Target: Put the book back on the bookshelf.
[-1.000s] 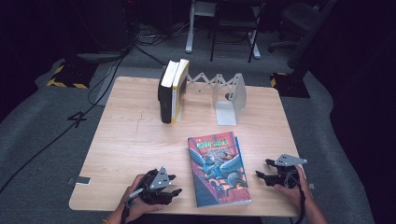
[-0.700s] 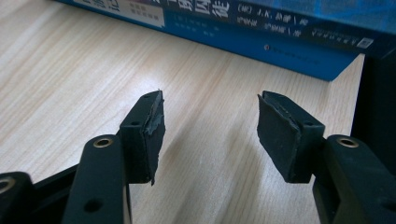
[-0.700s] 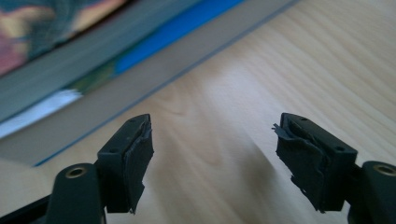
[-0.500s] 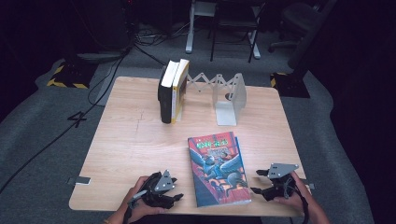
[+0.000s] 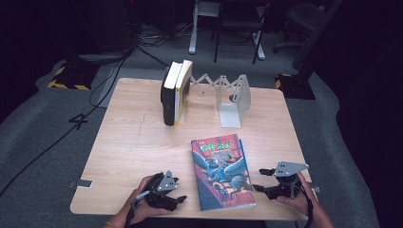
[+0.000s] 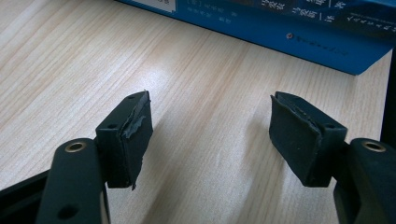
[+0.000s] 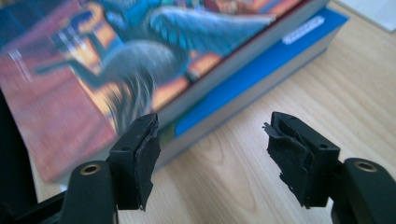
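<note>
Colourful illustrated paperback book (image 5: pixel 222 172) laid flat near the counter's (image 5: pixel 138 142) near edge, left tongs (image 5: pixel 178 190) just opened further, right tongs (image 5: pixel 260 180) apart but just narrowed, nothing gripped between either.

The right gripper (image 5: pixel 267 181) shifted along the near table edge: a second earlier it sat a little farther up the table, beside the lower right corner of the book (image 5: pixel 222 171); then it dropped back toward the person and ended just off that corner, its tips pointing at the book's side edge. Its jaws had just been closing somewhat, with nothing between them but bare table (image 7: pixel 299 70). The left gripper (image 5: pixel 177 192) barely changed place on the other side of the book, but its jaws had just been opening, and only tabletop lay between the pads (image 6: pixel 139 135).
</note>
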Tool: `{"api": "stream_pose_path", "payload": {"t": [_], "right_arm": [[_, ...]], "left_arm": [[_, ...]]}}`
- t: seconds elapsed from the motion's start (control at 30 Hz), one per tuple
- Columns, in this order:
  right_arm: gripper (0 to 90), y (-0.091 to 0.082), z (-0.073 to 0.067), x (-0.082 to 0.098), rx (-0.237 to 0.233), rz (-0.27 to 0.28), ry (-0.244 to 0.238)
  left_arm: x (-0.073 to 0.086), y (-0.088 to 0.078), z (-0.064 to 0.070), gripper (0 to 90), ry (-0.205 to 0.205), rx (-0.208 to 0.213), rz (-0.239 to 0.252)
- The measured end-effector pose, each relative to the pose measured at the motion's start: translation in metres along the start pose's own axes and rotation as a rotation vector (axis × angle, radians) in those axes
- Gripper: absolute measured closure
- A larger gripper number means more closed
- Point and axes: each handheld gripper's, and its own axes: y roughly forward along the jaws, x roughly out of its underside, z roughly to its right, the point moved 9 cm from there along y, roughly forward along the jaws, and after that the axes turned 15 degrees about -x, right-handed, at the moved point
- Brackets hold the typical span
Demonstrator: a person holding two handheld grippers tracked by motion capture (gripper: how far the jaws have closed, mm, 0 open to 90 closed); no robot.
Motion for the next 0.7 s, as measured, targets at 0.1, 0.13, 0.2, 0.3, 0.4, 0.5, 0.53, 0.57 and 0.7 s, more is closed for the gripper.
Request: {"api": "stream_pose_path", "payload": {"t": [0.1,0.13,0.2,0.3,0.4,0.5,0.53,0.57,0.7], "right_arm": [[35.3,0.0,-0.003,-0.011,0.0,0.017,0.003],[35.3,0.001,-0.006,-0.015,-0.012,0.026,0.0],[35.3,0.004,-0.009,-0.021,-0.011,0.021,-0.003],[35.1,0.012,-0.012,-0.026,-0.011,-0.009,-0.001],[33.8,0.022,-0.013,-0.024,-0.026,-0.034,0.029],[31.4,0.023,-0.012,-0.025,-0.038,-0.058,0.047],[31.4,0.023,-0.012,-0.025,-0.038,-0.058,0.047],[27.3,0.027,-0.009,-0.025,-0.08,-0.075,0.09],[21.2,0.035,-0.004,-0.028,-0.152,-0.113,0.13]], "left_arm": [[-0.001,0.002,-0.001,28.8,0.004,0.0,-0.002],[-0.002,0.002,-0.001,28.4,0.005,0.002,-0.001],[-0.002,0.003,-0.002,27.5,0.008,-0.001,-0.003],[-0.003,0.004,-0.002,26.7,0.01,-0.002,-0.003],[-0.003,0.004,-0.002,26.5,0.005,-0.007,-0.004],[-0.003,0.004,-0.002,26.4,0.0,-0.012,-0.006],[-0.003,0.004,-0.002,25.9,0.0,-0.012,-0.006],[-0.005,0.006,-0.004,25.4,-0.016,-0.028,-0.01],[-0.011,0.015,-0.011,24.4,-0.042,-0.054,-0.02]]}}
